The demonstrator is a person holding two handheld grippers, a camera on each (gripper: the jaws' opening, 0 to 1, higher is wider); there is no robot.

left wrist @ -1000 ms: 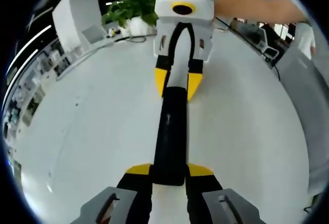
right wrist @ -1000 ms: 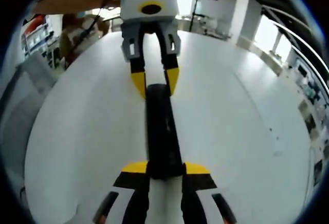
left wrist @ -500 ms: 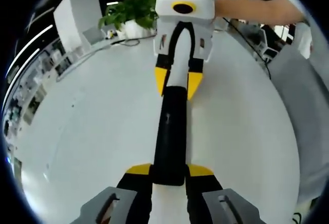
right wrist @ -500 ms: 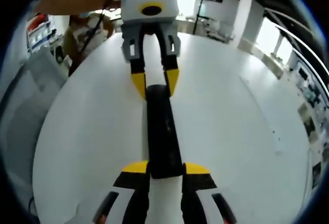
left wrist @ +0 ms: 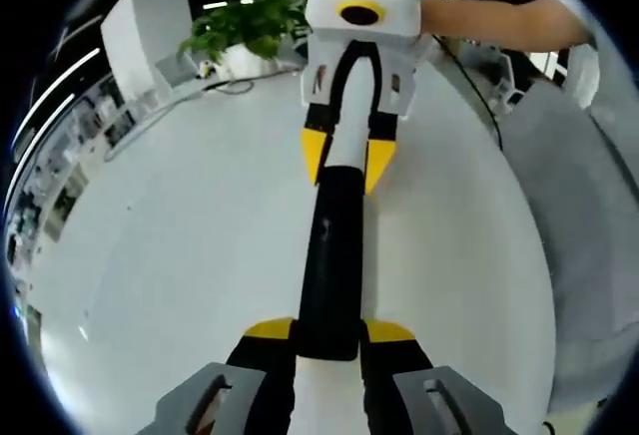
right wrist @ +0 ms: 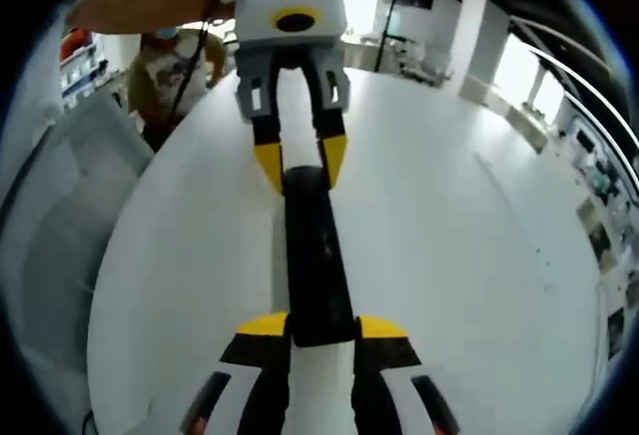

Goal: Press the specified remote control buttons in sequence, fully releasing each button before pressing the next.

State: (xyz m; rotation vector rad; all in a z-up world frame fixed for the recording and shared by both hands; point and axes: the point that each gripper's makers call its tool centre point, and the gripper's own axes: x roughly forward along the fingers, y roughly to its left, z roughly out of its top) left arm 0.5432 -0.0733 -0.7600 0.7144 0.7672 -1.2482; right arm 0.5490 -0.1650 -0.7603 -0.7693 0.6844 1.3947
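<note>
A long slim remote control (left wrist: 332, 255), black with a white far end, hangs above the white table (left wrist: 180, 235). My left gripper (left wrist: 329, 333) is shut on its near end, yellow tips on both sides. The right gripper (left wrist: 346, 164) comes in from the top and is shut on the remote's far end. In the right gripper view the same remote (right wrist: 315, 255) runs from my right gripper (right wrist: 321, 327), shut on it, up to the left gripper (right wrist: 300, 164) at the other end. No buttons can be made out on the remote.
A potted green plant (left wrist: 245, 26) stands at the table's far edge. A grey chair (left wrist: 589, 245) sits beside the table on the right, also the grey chair (right wrist: 50, 245). A person's forearm (left wrist: 499, 18) holds the right gripper. Shelving (right wrist: 589, 156) lines the far wall.
Both views have swung a little, so the table edge and grey chair take more of the picture. The remote and both grippers keep the same hold and spacing.
</note>
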